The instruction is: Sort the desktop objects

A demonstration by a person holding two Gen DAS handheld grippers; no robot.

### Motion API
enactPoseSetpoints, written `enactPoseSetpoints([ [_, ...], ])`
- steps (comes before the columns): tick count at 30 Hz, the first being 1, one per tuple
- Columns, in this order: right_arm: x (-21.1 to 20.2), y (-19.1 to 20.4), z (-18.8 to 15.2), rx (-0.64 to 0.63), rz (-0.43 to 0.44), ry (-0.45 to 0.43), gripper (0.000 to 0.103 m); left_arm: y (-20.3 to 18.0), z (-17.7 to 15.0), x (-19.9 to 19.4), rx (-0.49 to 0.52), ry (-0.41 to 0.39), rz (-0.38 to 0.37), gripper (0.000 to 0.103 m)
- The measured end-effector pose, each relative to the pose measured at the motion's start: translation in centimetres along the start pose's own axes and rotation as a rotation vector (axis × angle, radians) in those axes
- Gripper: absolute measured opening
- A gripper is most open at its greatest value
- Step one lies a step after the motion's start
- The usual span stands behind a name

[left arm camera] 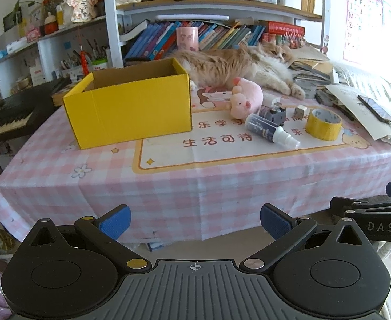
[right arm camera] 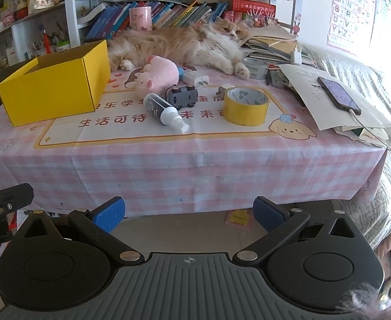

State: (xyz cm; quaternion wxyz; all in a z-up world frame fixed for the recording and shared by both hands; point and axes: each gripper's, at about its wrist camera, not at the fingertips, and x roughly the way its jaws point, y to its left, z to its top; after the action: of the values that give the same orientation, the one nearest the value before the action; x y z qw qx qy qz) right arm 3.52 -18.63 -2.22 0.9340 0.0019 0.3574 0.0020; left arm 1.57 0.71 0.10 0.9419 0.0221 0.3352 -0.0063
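An open yellow box [left arm camera: 128, 109] [right arm camera: 54, 90] stands on the left of the pink checked table [left arm camera: 195, 186] [right arm camera: 184, 165]. To its right lie a pink plush toy [left arm camera: 246, 98] [right arm camera: 158, 76], a spray bottle [left arm camera: 271, 132] [right arm camera: 166, 112], a grey toy car [left arm camera: 272, 114] [right arm camera: 182, 96], a yellow tape roll [left arm camera: 323, 124] [right arm camera: 246, 106], a white charger plug [right arm camera: 196, 78] and a small grey cube [left arm camera: 300, 112]. My left gripper [left arm camera: 195, 222] and right gripper [right arm camera: 188, 213] are both open and empty, held off the table's front edge.
An orange and white cat [left arm camera: 238, 64] [right arm camera: 184, 44] lies across the back of the table. A phone [left arm camera: 376, 108] [right arm camera: 339, 94] rests on stacked papers at the right. Bookshelves stand behind. A keyboard [left arm camera: 6, 122] sits to the left.
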Motion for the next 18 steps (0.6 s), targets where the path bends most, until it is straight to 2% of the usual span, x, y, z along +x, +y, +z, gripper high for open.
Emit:
enactPoseSetpoints([
  [9,0.2,0.2,0.2,0.004,-0.017,0.000,0.103,1.6,0.1,0.3,-0.078,0.002,-0.011,0.103],
  [15,0.0,0.1,0.4,0.023,-0.025,-0.017,0.103,1.8,-0.1,0.5,-0.075,0.018,0.002,0.103],
  [18,-0.1,0.0,0.4,0.036,-0.025,-0.027,0.103,2.0,-0.1,0.6,-0.084,0.030,-0.021,0.103],
])
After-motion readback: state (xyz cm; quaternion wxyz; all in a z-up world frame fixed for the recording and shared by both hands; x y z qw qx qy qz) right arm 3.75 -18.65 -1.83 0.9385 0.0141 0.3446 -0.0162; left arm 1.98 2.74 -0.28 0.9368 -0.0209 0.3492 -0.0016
